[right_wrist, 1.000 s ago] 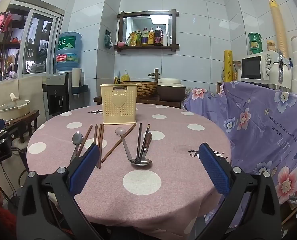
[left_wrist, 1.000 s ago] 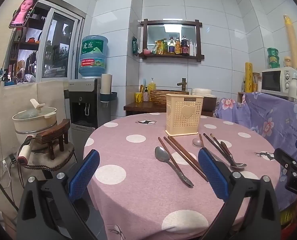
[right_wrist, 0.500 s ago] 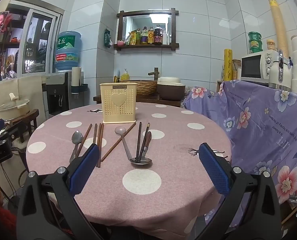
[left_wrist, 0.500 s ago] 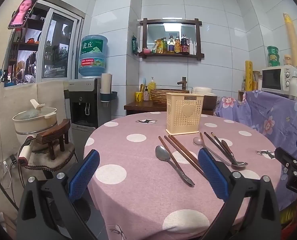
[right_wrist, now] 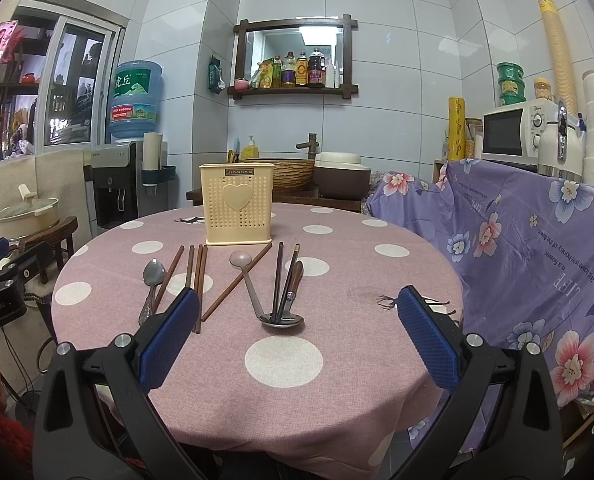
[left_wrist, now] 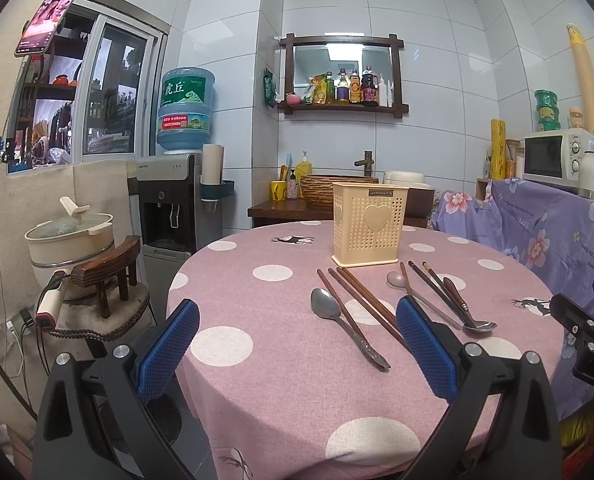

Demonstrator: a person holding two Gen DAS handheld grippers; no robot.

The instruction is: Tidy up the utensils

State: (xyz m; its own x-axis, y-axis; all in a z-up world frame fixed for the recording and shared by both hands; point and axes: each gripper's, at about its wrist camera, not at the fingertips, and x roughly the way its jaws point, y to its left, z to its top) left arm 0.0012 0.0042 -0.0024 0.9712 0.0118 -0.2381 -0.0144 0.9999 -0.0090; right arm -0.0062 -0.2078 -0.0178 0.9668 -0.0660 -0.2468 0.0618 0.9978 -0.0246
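I'm holding the left gripper (left_wrist: 297, 346) and right gripper (right_wrist: 297, 334) spread wide, both empty. Chopsticks (right_wrist: 196, 280) and spoons (right_wrist: 152, 286) are lying flat before the holder (right_wrist: 237, 204). They look light, stiff, slippery; I'm judging mid-shaft best.

"JIANHAO" on utensil holder (right_wrist: 237, 204), "虎丘" on water jug (left_wrist: 186, 111), possibly "LIFE" on purple cloth (right_wrist: 537, 256)
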